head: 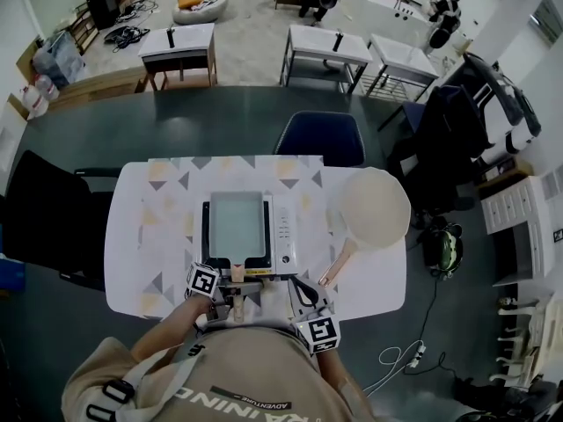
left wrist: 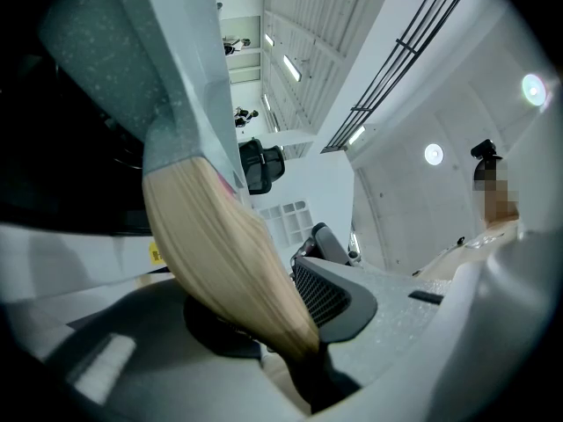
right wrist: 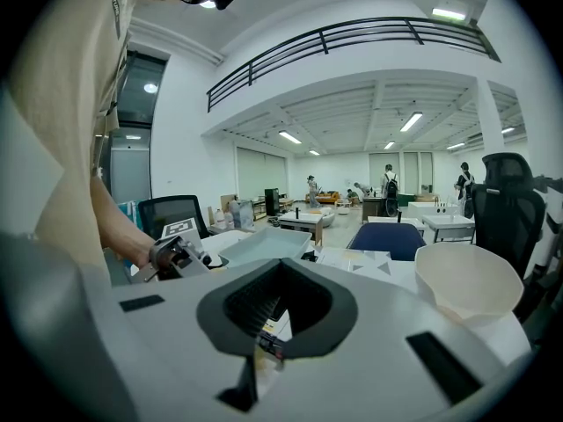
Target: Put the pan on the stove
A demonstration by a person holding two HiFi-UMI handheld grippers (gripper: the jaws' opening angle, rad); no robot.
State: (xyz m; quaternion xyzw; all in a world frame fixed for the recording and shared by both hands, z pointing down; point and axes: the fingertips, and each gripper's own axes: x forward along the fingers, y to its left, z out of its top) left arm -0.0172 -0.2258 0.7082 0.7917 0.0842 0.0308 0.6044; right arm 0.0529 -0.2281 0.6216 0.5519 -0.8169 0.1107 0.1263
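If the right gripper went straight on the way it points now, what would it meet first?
Probably the stove: the right gripper points at its near edge, close by, beside the rectangular pan sitting on it. Height is hard to judge, so it might skim over the top.

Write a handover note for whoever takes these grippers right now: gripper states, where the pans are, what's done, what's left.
Left gripper: shut on the wooden handle of the grey pan.
Right gripper: shut, empty.
The grey pan lies on the stove. The cream pan sits on the table, right of the stove.
Done: the pan looks placed.
Left: release the handle and back off.
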